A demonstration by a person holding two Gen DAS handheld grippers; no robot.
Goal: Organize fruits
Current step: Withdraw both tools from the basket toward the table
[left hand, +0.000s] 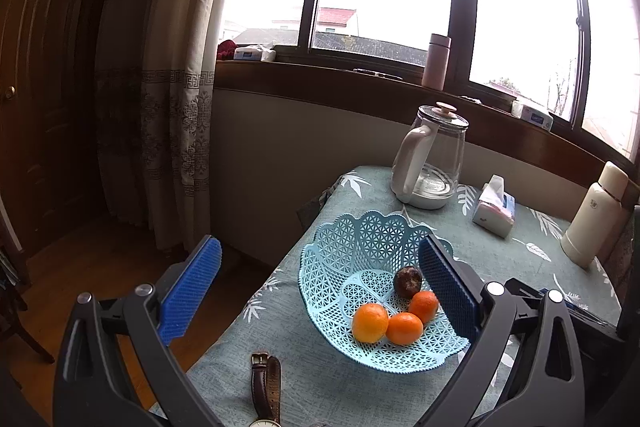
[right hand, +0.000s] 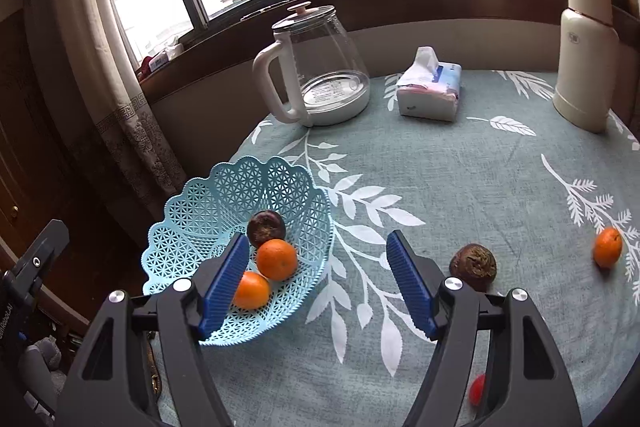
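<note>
A light blue lattice basket (left hand: 352,247) (right hand: 224,195) sits near the table's left edge. It holds three oranges (left hand: 370,322) (right hand: 277,259) and a dark brown fruit (left hand: 407,281) (right hand: 265,227). On the cloth to the right lie another dark brown fruit (right hand: 473,262), a lone orange (right hand: 607,247) and a small red thing (right hand: 477,389) half hidden behind a finger. My left gripper (left hand: 320,287) is open above the basket's left side. My right gripper (right hand: 316,283) is open, empty, over the basket's right rim.
A glass kettle (right hand: 320,67) (left hand: 430,159), a tissue pack (right hand: 430,89) (left hand: 494,207) and a cream thermos (right hand: 586,55) (left hand: 594,215) stand at the back of the table. A brown-strap watch (left hand: 266,387) lies at the near edge. A pink bottle (left hand: 436,61) stands on the sill.
</note>
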